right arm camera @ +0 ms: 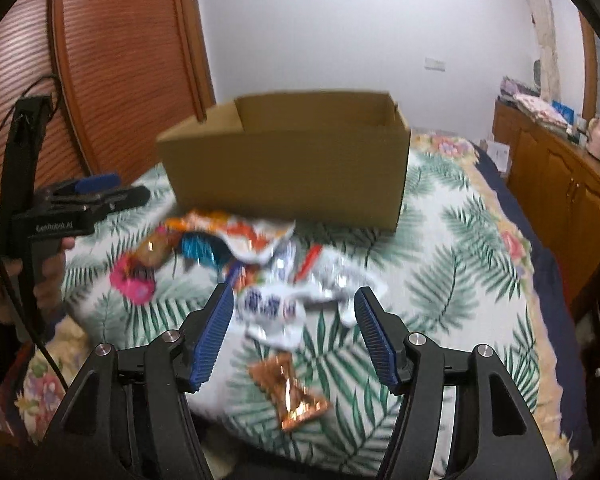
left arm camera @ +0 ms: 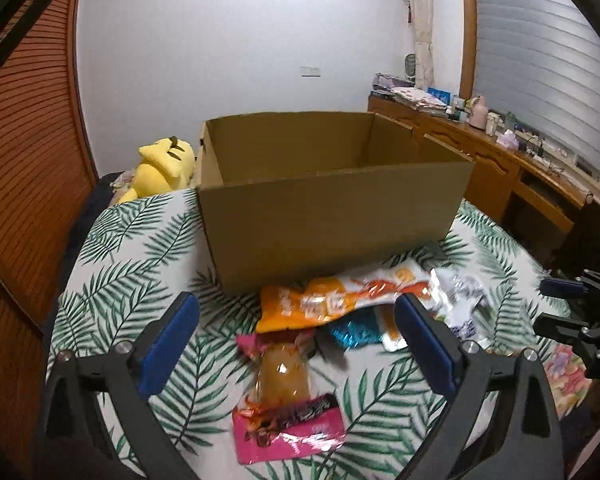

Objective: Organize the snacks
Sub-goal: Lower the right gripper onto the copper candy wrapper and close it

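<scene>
An open cardboard box (left arm camera: pixel 332 216) stands on the bed, also in the right wrist view (right arm camera: pixel 288 172). Snack packets lie in front of it: an orange-and-white bag (left arm camera: pixel 340 300) (right arm camera: pixel 240 236), a pink packet with a clear window (left arm camera: pixel 288 424) (right arm camera: pixel 134 284), a blue foil packet (left arm camera: pixel 352 330) (right arm camera: pixel 200 250), a silver-white packet (left arm camera: pixel 460 300) (right arm camera: pixel 284 304) and a copper foil candy (right arm camera: pixel 292 394). My left gripper (left arm camera: pixel 298 316) is open above the pink packet. My right gripper (right arm camera: pixel 296 312) is open over the silver-white packet, holding nothing.
The bed has a palm-leaf cover (left arm camera: pixel 132 264). A yellow plush toy (left arm camera: pixel 162 170) lies left of the box. A wooden desk with clutter (left arm camera: pixel 500 148) runs along the right. Wooden slatted doors (left arm camera: pixel 28 152) stand at the left. The other gripper shows in each view (left arm camera: pixel 572 312) (right arm camera: pixel 96 192).
</scene>
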`<state>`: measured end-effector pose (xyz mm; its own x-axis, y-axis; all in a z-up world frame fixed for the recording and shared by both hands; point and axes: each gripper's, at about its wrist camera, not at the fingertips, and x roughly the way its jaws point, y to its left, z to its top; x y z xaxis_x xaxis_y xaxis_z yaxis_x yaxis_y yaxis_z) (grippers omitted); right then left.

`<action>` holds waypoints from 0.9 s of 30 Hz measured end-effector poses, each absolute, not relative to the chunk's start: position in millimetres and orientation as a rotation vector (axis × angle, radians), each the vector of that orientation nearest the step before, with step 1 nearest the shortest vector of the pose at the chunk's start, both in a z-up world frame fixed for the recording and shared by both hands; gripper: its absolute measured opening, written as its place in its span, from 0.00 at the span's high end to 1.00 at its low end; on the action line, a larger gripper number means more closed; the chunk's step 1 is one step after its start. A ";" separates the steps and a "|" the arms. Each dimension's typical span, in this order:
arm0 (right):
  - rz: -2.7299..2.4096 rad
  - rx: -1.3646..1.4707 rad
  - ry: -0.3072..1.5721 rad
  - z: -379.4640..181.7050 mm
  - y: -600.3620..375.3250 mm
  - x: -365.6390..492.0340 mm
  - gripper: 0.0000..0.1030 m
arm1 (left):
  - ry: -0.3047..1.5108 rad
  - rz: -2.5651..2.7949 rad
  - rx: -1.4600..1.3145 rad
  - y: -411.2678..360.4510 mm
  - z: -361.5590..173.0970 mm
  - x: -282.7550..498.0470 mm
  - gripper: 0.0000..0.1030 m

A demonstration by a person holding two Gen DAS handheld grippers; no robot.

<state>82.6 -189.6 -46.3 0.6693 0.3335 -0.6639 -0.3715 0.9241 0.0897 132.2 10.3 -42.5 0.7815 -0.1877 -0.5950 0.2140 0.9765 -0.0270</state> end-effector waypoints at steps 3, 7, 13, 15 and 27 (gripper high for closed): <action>0.401 -0.066 0.764 -57.8 -190.0 75.6 0.38 | 0.643 -0.192 0.050 12.1 -52.9 127.8 0.04; 0.414 -0.075 0.790 -67.6 -189.1 71.0 0.38 | 0.666 -0.153 0.067 14.4 -65.5 126.9 0.04; 0.423 -0.106 0.822 -77.9 -186.0 67.4 0.38 | 0.713 -0.157 0.080 17.2 -81.2 128.5 0.04; 0.423 -0.113 0.829 -80.0 -186.5 67.2 0.38 | 0.727 -0.179 0.060 19.8 -86.2 128.5 0.04; 0.430 -0.211 0.891 -95.8 -179.3 74.8 0.38 | 0.778 -0.264 0.030 27.8 -97.3 129.2 0.04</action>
